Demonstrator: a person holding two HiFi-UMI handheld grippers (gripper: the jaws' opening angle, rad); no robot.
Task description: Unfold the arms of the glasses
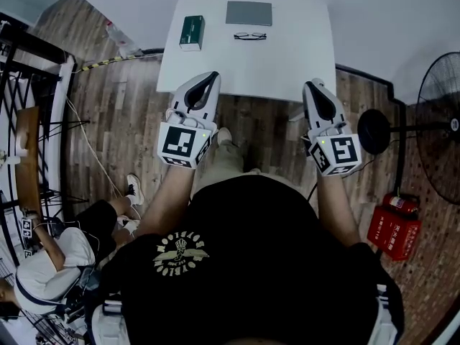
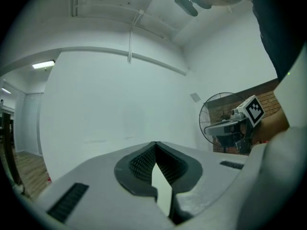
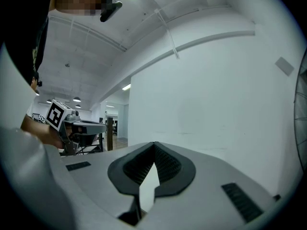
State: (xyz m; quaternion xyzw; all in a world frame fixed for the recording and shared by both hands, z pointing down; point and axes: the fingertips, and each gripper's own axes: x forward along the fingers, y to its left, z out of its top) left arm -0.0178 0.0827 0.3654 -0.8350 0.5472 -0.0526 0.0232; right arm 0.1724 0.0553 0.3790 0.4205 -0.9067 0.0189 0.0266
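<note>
While the person holds both tools at the near edge of the white table point(image 1: 302, 56), neither one grips anything. The left gripper point(image 2: 155, 143) has its jaws closed tip to tip in its own view. Its ribbed pads point(image 2: 139, 164) meet at the front, and only bare wall shows beyond them. The right gripper point(image 3: 154, 144) reads the same (tips together, nothing pinched).

In the head view the glasses point(image 1: 249, 36) lie on the table's far half, untouched and too small to tell how their arms sit. A grey flat case point(image 1: 249, 13) is at their 12 o'clock and a green box point(image 1: 192, 32) at their 9 o'clock. The left gripper is at about their 7 o'clock and the right gripper at about 4 o'clock, both well apart from them.
</note>
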